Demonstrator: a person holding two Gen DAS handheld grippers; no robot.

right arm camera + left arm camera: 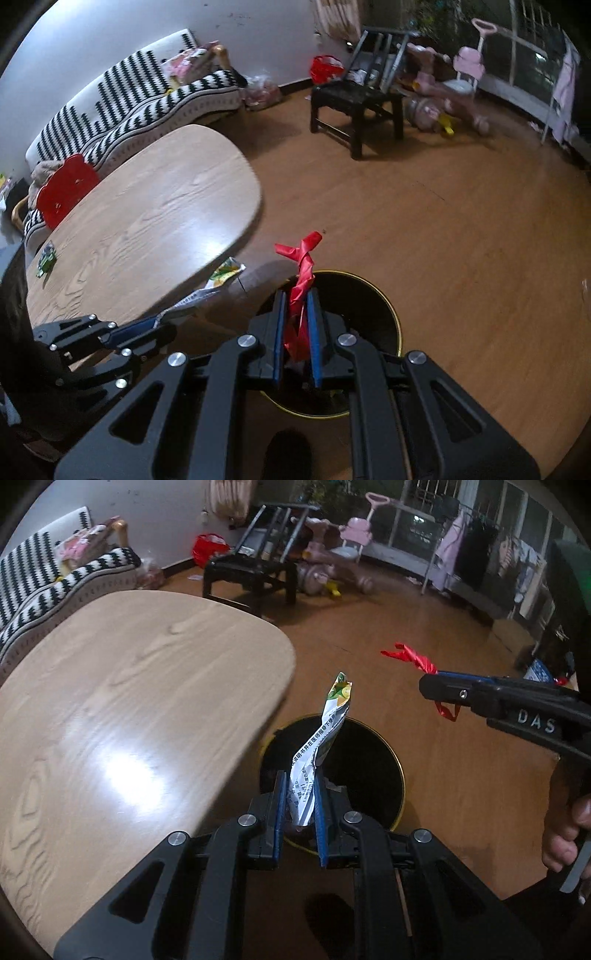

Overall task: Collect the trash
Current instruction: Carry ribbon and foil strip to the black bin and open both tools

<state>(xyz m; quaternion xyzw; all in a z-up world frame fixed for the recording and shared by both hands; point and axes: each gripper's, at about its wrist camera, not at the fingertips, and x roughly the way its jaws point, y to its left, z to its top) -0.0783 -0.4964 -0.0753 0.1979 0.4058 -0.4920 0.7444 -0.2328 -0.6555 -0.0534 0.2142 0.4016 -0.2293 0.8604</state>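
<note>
A light wooden table (140,686) fills the left. Beside its edge, the left gripper (300,775) pinches a crumpled printed sachet wrapper (317,753) above the black gold-rimmed trash bin (373,760) on the floor. Further right, the right gripper (296,295) clamps a twisted red plastic scrap (301,273) over the same bin.

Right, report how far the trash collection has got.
Done: each piece is picked up. In hand: the left hand-held gripper is shut on a crumpled printed wrapper, the right hand-held gripper on a red wrapper, both near the black bin. Left: dropping them in, then the small green item on the table.
</note>
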